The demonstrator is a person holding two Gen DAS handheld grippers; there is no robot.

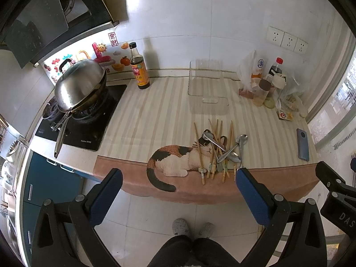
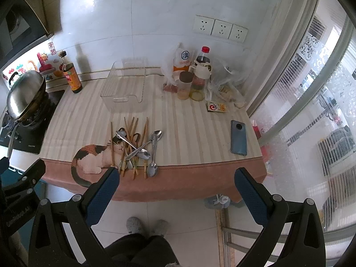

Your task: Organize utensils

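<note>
both claws, left claw [image 1: 179,178] and right claw [image 2: 176,176], gape empty; tangled spoons [image 2: 142,150] and chopsticks [image 2: 131,131] probably scatter off the desk [image 2: 200,133] if snagged.

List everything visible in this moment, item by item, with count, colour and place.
chopsticks: several, wooden, piled at counter front
spoons: about four, metal, in that pile
clear bin: one, transparent, behind the pile, looks empty
soy sauce bottle: one, dark, back left
wok with lid: one, steel, on stove
phone: one, blue, lying at right
condiment jars and bags: cluster, back right
cat mat: one, striped, covering counter
left tool: open, above floor
right tool: open, above floor
</note>
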